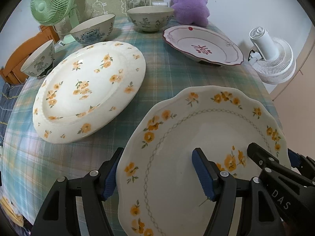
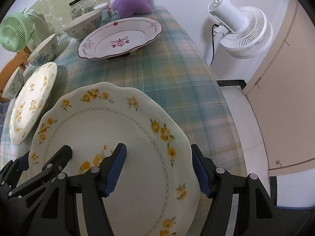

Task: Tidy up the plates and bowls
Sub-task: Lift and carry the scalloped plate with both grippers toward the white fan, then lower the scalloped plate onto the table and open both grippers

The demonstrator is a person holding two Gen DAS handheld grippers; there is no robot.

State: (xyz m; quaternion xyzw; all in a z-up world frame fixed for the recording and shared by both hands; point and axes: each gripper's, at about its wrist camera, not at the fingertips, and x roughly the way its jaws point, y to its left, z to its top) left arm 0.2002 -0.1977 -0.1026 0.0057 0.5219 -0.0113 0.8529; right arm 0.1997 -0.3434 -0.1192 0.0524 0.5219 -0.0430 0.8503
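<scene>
Both grippers straddled opposite edges of a scalloped plate (image 1: pixel 196 137), the left gripper (image 1: pixel 155 173) and right gripper (image 2: pixel 159 169) gaping, nothing yet clamped. Apparently a two-handed lift was planned toward the round plate (image 1: pixel 88 90).

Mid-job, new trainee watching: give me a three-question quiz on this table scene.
1. True or false: both grippers straddle opposite rims of the scalloped yellow-flower plate.
2. How many bowls are on the table?
3. Which plate lies nearest the purple plush toy? A) round yellow-flower plate B) red-trimmed plate

Key:
1. True: left gripper spans its left rim, right gripper its right rim, one finger inside and one outside.
2. Three.
3. B
</scene>
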